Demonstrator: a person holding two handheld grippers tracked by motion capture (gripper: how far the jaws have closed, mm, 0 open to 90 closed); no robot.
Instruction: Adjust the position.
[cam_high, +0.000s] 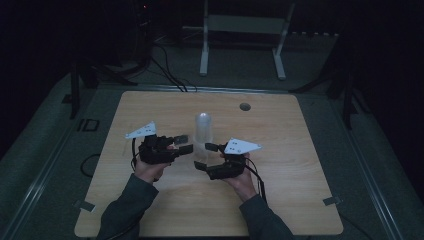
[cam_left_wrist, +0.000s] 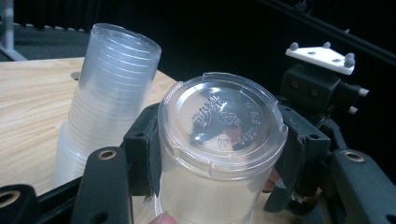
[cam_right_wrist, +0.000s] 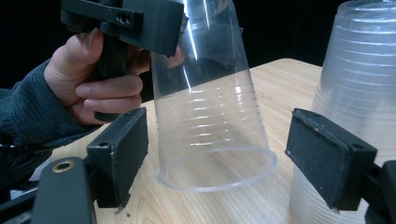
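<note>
While left tool (cam_right_wrist: 140, 21) grips cup (cam_right_wrist: 212, 116), right tool (cam_right_wrist: 224, 158) agape

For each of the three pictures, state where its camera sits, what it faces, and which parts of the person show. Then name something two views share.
High view: above the person's side, facing forward and down on the table; forearms, hands, left tool, right tool.
Left gripper view: on the left tool, facing the upturned cup it grips; a fingertip.
Right gripper view: on the right tool, jaws open around that cup; a hand, a sleeve.
Shared: the cup stack.
</note>
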